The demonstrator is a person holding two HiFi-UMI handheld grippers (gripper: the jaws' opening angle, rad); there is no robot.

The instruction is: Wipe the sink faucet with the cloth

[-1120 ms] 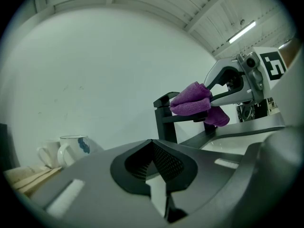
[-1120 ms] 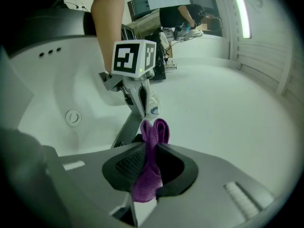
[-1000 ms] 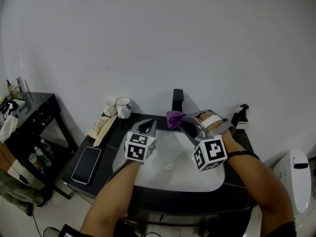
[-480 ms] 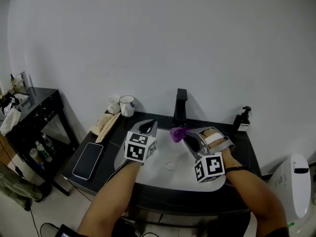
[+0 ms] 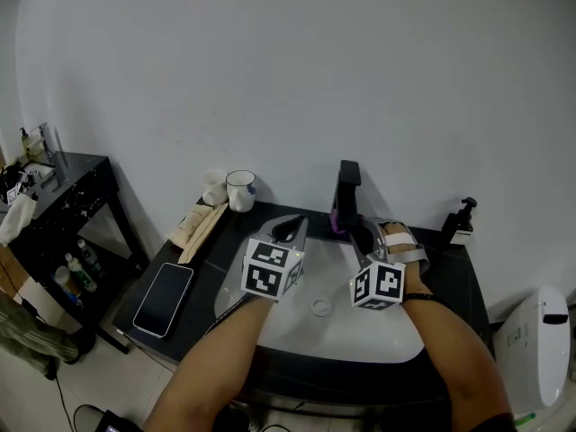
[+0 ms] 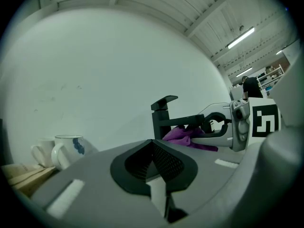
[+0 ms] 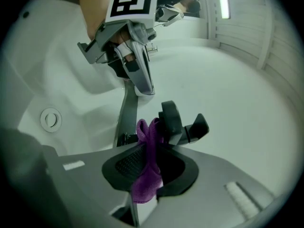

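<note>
Over the white sink [image 5: 337, 336], the left gripper [image 6: 153, 158] hangs with its jaws closed on nothing, apparently kept clear of the work. The right gripper [image 7: 151, 158] is clamped on the purple cloth [image 7: 146, 175]. A fold juts past its tips, likely so that fabric rather than metal meets the black faucet [image 7: 172, 115], and the cloth is pressed against the faucet's body. A mug [image 5: 240, 190] stands back left by the wall.

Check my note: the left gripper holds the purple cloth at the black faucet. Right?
No: the right gripper holds the purple cloth at the black faucet. The right gripper view shows the cloth pinched between its jaws; the left gripper is shut with nothing in it.
</note>
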